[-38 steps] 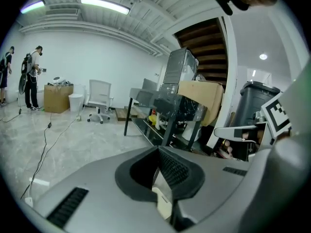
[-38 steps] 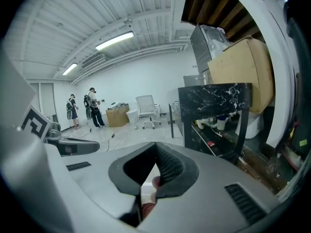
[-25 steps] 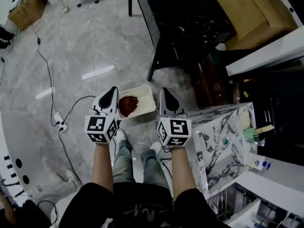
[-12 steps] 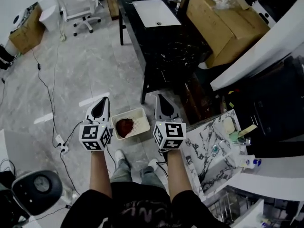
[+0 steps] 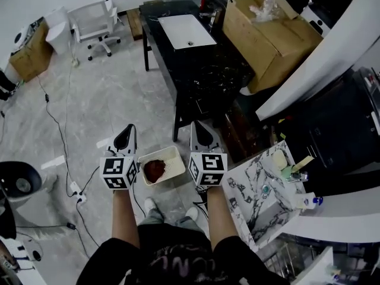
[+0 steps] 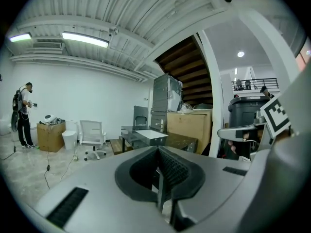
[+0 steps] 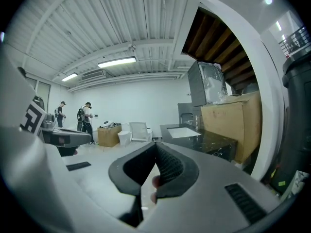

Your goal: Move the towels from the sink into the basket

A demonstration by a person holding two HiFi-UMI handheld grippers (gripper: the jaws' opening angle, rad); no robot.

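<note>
A cream basket (image 5: 178,158) stands on the floor between my two grippers and far below them, with a reddish-brown towel (image 5: 155,170) lying in it. The white sink (image 5: 187,31) is set in the black counter further ahead; I see no towel in it. My left gripper (image 5: 125,136) (image 6: 158,150) hangs above the basket's left side, jaws shut with nothing between them. The right gripper (image 5: 199,133) (image 7: 156,145) is level with it above the basket's right side, its jaws closed tip to tip and empty.
The black counter (image 5: 208,70) carries a large cardboard box (image 5: 270,31). A marbled cabinet (image 5: 261,189) stands close on my right. Cables (image 5: 59,105) trail over the floor at left, near a white chair (image 5: 98,16). People (image 7: 85,115) stand by the far wall.
Both grippers have risen together, still shut. The basket with its towel now looks smaller and lower, and the sink and cardboard box have come fully into view.
</note>
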